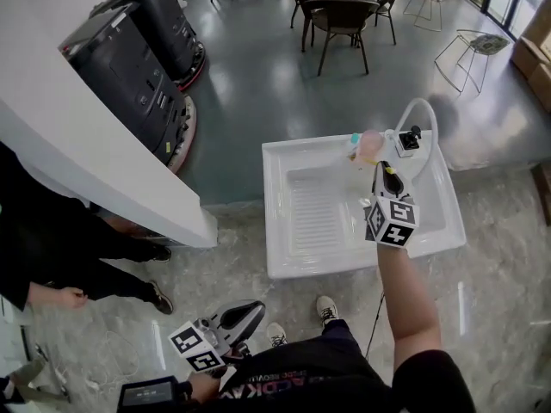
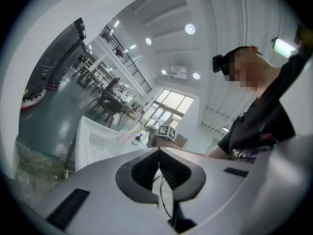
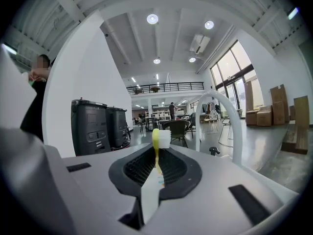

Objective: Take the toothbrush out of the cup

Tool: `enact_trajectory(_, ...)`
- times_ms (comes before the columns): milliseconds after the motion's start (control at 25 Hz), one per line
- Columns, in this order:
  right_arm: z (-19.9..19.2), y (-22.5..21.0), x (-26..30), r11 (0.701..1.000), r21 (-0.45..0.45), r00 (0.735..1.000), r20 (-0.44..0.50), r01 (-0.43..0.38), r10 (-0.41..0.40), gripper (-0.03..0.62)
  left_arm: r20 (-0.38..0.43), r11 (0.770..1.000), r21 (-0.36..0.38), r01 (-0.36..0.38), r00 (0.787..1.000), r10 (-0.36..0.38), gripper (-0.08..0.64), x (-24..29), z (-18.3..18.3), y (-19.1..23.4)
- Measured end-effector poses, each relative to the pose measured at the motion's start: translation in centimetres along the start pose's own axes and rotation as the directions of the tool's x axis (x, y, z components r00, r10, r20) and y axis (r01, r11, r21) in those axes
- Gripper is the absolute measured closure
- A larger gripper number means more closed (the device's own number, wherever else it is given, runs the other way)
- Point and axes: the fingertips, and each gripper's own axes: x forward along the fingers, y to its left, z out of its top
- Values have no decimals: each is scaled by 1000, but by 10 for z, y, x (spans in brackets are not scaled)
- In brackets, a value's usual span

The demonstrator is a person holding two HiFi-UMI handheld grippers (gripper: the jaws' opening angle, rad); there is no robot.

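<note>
A toothbrush (image 3: 156, 146) with a yellow neck and white head stands clamped between the jaws of my right gripper (image 3: 157, 163), its white handle running back toward the camera. In the head view, my right gripper (image 1: 380, 170) hovers over the right part of the white sink (image 1: 284, 157), just short of a pink cup (image 1: 370, 144) on the far rim. Something teal shows at the cup's left edge. My left gripper (image 1: 252, 310) hangs low by the person's body, shut on nothing. The left gripper view shows its jaws meeting, with the sink (image 2: 93, 141) far off.
A curved white faucet (image 1: 422, 119) rises at the sink's back right corner. Two black machines (image 1: 129, 76) stand behind a white wall (image 1: 95, 166) on the left. Another person (image 1: 52, 265) stands at far left. Chairs and a table (image 1: 340, 11) are beyond.
</note>
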Motion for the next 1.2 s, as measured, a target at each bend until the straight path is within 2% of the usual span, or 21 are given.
enact_trajectory(320, 3, 36, -68, 997, 20, 997, -24, -73, 73, 565, -27, 995, 11, 101, 995, -101, 552, -15, -3, -10)
enact_trajectory(680, 4, 96, -159, 982, 59, 983, -39, -180, 182, 565, -72, 977, 33, 211, 975, -208, 551, -31, -8, -25)
enact_trajectory(1200, -30, 197, -281, 950, 53, 940, -141, -307, 312, 565, -141, 954, 55, 294, 948, -284, 552, -70, -16, -35)
